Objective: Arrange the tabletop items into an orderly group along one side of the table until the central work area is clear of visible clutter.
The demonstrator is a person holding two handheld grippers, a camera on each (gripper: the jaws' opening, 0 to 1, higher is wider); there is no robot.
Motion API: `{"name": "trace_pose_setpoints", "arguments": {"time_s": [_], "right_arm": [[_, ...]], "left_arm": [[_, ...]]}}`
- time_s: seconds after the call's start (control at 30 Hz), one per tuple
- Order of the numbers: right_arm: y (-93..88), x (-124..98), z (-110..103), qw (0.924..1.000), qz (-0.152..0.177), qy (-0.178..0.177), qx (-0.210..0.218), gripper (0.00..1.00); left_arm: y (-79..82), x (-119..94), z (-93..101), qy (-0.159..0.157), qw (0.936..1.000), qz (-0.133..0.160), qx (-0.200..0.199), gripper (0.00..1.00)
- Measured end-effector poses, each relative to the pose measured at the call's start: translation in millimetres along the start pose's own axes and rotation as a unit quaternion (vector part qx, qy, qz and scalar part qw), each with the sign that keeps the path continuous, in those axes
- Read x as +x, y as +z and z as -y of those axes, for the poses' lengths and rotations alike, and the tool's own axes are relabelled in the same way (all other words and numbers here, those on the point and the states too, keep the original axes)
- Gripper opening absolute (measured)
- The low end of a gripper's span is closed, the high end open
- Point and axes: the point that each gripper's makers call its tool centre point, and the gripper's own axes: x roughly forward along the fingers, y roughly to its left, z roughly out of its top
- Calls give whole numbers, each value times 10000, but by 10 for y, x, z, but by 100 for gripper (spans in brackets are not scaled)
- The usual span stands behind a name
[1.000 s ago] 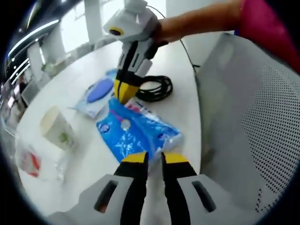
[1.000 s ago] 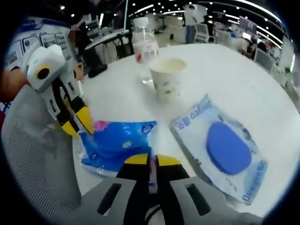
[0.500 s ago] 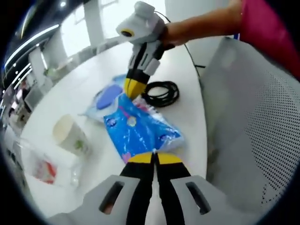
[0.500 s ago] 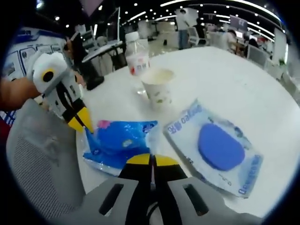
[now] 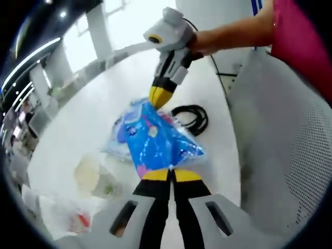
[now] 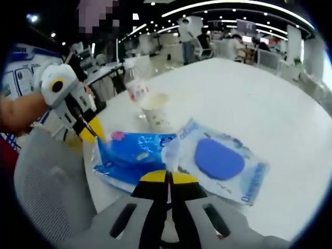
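A blue plastic packet hangs stretched between my two grippers, above the white table. In the left gripper view my left gripper is shut on its near edge. My right gripper comes in from the top, shut on its far end. In the right gripper view the same blue packet runs from my right gripper, shut on one edge, to the left gripper at its other corner. A clear packet with a blue oval lies flat beside it.
A paper cup and a water bottle stand further along the table. A coiled black cable lies near the table edge. A grey mesh chair stands against that edge. People and desks fill the background.
My left gripper has shut on the blue packet's near edge. Both grippers have raised the packet off the table, and both views have risen with them.
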Motion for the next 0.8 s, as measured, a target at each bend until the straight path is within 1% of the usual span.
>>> {"name": "trace_pose_setpoints", "arguments": {"time_s": [0.03,0.2,0.33,0.37,0.43,0.53,0.67,0.8], "right_arm": [[1,-18,17,10000,15,-21,11,1],[14,-264,247,9993,191,-293,152,1],[28,-497,475,9974,364,-561,281,1],[20,-545,523,9969,383,-611,321,1],[9,-647,621,9956,444,-730,380,1],[-28,-836,799,9926,545,-950,521,1],[-85,-1012,970,9894,622,-1155,628,1],[-144,-1136,1102,9866,662,-1301,726,1]], "left_arm": [[38,23,-18,-8,10000,14,24,0],[267,146,-112,-48,9998,56,209,0],[505,297,-227,-49,9993,112,357,0],[592,351,-268,-26,9991,123,403,0],[691,425,-325,9,9989,111,464,0],[895,578,-388,-19,9981,142,605,0],[1085,755,-429,-90,9969,119,769,0],[1229,881,-479,-139,9961,111,869,0]]}}
